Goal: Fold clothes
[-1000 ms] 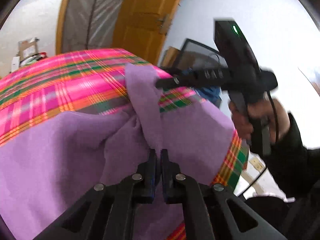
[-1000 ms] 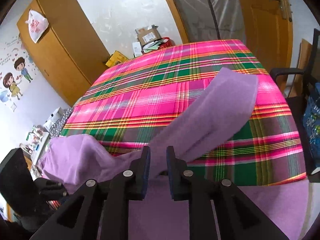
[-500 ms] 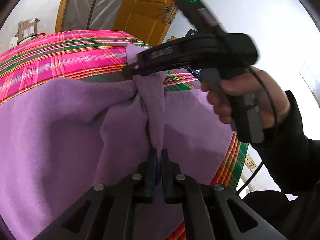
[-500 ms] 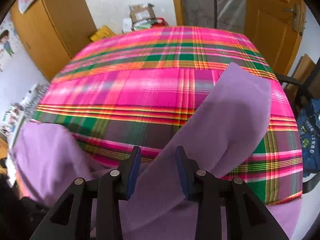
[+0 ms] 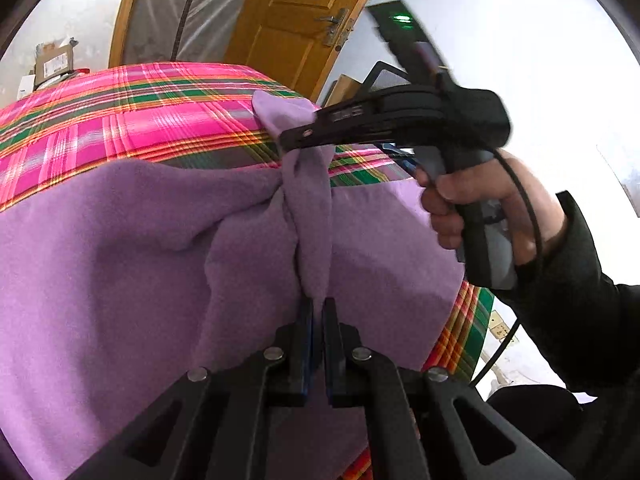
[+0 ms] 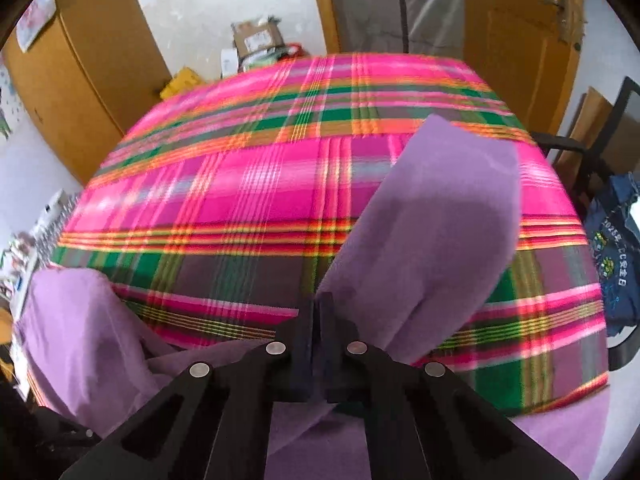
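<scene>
A purple fleece garment lies over the near part of a table with a pink plaid cloth. My left gripper is shut on a bunched fold of it. One purple sleeve runs up and away to the right across the cloth. My right gripper is shut on the near end of that sleeve. In the left wrist view the right gripper reaches in from the right, held by a hand, its tip pressed into the sleeve. More purple fabric is heaped at the left.
The plaid cloth covers the whole table. Past its far edge stand cardboard boxes. A wooden wardrobe stands at the left and a wooden door at the back right. A black chair with a blue bag stands by the right edge.
My right gripper's fingers were apart half a second ago and have closed on the sleeve. It has also come nearer to the sleeve. The left gripper has kept its hold.
</scene>
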A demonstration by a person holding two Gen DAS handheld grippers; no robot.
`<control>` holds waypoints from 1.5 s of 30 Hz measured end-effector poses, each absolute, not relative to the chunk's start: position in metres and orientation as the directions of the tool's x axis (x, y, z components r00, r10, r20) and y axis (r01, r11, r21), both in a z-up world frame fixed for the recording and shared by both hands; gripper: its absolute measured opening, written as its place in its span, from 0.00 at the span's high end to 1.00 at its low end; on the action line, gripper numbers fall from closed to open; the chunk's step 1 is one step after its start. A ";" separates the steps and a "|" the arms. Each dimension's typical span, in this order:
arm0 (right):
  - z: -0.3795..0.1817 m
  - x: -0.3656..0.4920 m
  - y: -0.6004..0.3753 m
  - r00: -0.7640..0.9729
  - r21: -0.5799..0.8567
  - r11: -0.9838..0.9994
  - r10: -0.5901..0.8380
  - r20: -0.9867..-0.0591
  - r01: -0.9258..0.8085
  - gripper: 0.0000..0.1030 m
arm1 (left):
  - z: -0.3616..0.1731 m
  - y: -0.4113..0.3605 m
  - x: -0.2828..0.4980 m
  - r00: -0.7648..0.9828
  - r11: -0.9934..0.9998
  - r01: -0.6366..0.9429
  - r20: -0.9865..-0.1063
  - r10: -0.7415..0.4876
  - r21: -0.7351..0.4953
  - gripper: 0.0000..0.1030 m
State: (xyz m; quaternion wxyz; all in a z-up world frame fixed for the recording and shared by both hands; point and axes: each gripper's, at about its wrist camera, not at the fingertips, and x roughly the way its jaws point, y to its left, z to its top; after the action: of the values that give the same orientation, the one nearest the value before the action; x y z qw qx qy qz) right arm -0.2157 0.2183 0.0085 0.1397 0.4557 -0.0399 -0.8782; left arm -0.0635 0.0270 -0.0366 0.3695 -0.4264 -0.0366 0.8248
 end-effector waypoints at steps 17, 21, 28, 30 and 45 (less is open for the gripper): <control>0.032 -0.061 0.311 -0.697 0.384 -0.922 -0.308 -0.648 0.051 0.98 | -0.014 0.032 -0.033 -0.366 -0.702 -0.627 -0.668 0.648 -0.338 0.95; 0.002 -0.053 0.319 -0.613 0.355 -0.935 -0.292 -0.734 0.020 0.94 | -0.039 0.034 -0.035 -0.309 -0.712 -0.605 -0.719 0.623 -0.357 0.95; 0.030 -0.067 0.301 -0.702 0.153 -0.985 -0.166 -0.692 0.082 0.57 | -0.033 0.028 -0.035 -0.317 -0.713 -0.580 -0.697 0.643 -0.394 0.95; 0.034 -0.078 0.289 -0.713 0.090 -0.989 -0.149 -0.685 0.119 0.55 | -0.035 0.027 -0.037 -0.318 -0.719 -0.572 -0.702 0.637 -0.394 0.95; 0.001 -0.168 0.277 -0.602 0.029 -0.986 -0.125 -0.788 0.167 0.98 | -0.026 0.018 -0.048 -0.387 -0.751 -0.538 -0.679 0.624 -0.383 0.95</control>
State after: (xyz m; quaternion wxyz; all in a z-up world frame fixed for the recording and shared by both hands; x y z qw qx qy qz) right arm -0.1681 0.2773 0.0010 0.0813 0.4384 0.0239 -0.8948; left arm -0.0481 0.0184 -0.0255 0.3494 -0.4292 -0.0497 0.8314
